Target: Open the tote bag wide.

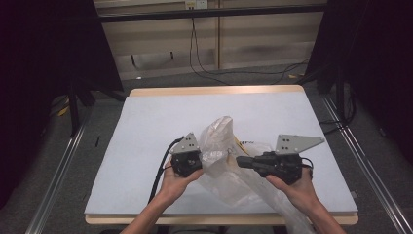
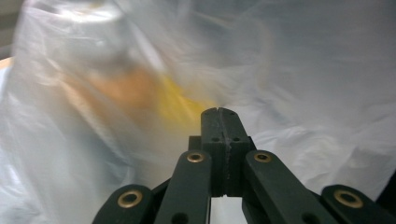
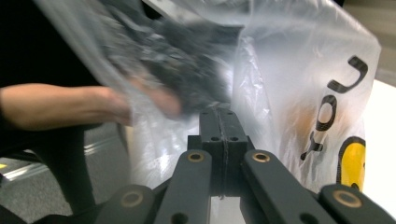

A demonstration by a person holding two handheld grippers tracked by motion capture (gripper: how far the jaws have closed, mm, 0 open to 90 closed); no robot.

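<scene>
Centrally, one clear plastic bag (image 1: 225, 157) on one table (image 1: 146, 126) — two hand-held grippers, left (image 1: 187, 163) and right (image 1: 242, 161), each clamped on it

Crumpled clear plastic bag (image 1: 225, 156) lies lower centre of frame on pale rectangular worktop (image 1: 146, 122), between left gripper (image 1: 186, 163) and right gripper (image 1: 253, 162).

Even overhead light on the table (image 1: 146, 126), dark at three and nine o'clock. Close up, the plastic bag (image 2: 116, 93) blurs soft, with faint glare.
</scene>
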